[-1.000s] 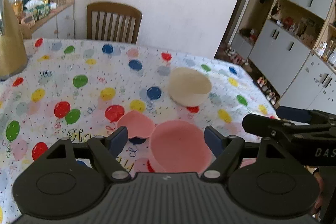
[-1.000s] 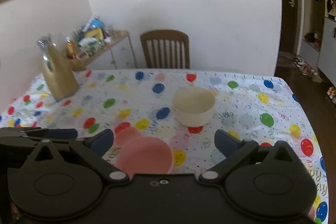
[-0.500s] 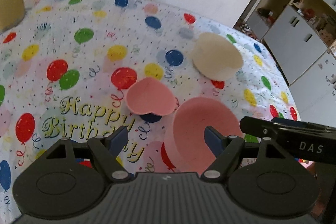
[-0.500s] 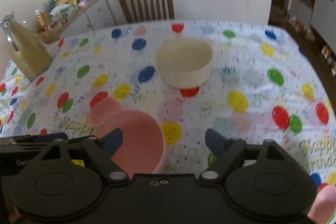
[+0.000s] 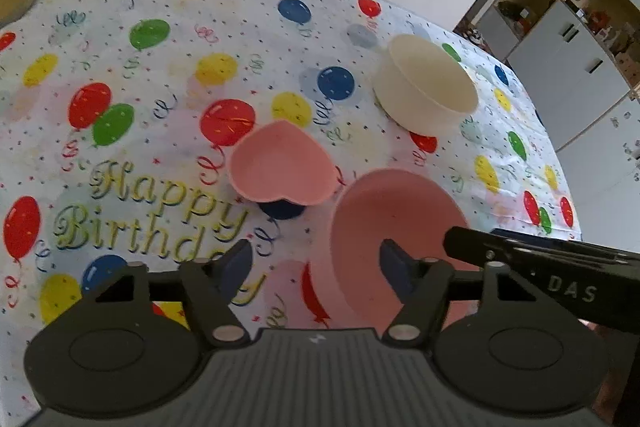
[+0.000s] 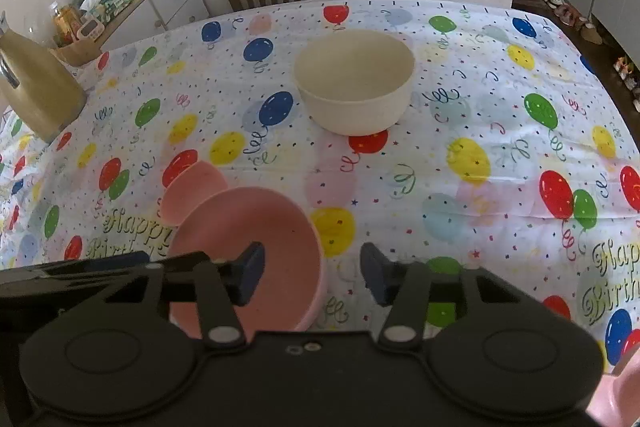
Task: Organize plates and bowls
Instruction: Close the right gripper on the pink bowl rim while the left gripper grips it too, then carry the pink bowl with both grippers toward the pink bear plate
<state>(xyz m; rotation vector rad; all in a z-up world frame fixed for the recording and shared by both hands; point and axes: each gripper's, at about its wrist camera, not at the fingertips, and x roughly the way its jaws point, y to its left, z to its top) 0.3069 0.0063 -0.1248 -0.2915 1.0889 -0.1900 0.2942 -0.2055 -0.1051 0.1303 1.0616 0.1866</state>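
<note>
The bowls were what had shifted in view over the last second: both cameras had tipped from looking across the table to looking down on it, so the dishes sat larger and closer under the grippers than a second before. None of the dishes themselves seemed to have moved on the balloon-print tablecloth (image 6: 500, 99).

The cream bowl (image 6: 354, 81) stood upright and alone toward the far middle of the table, well apart from the other two. The round pink bowl (image 6: 248, 251) sat nearest the person, and the small heart-shaped pink dish (image 5: 282, 167) lay just beside it on its left, the two close but whether touching could not be told. A tan jug (image 6: 38, 91) stood at the far left edge.

The right gripper (image 6: 312, 277) had come down with its jaws apart, one finger over the inside of the round pink bowl and the other outside the rim, straddling the near wall without yet closing on it. The left gripper (image 5: 316, 265) was also spread wide and held nothing; its right finger overlapped the same bowl's rim in its view, its left finger hung over bare cloth.

That suggested the approach was nearly finished and the first grasp, likely on the pink bowl's rim for nesting, was about to begin; no stacking was done yet.
</note>
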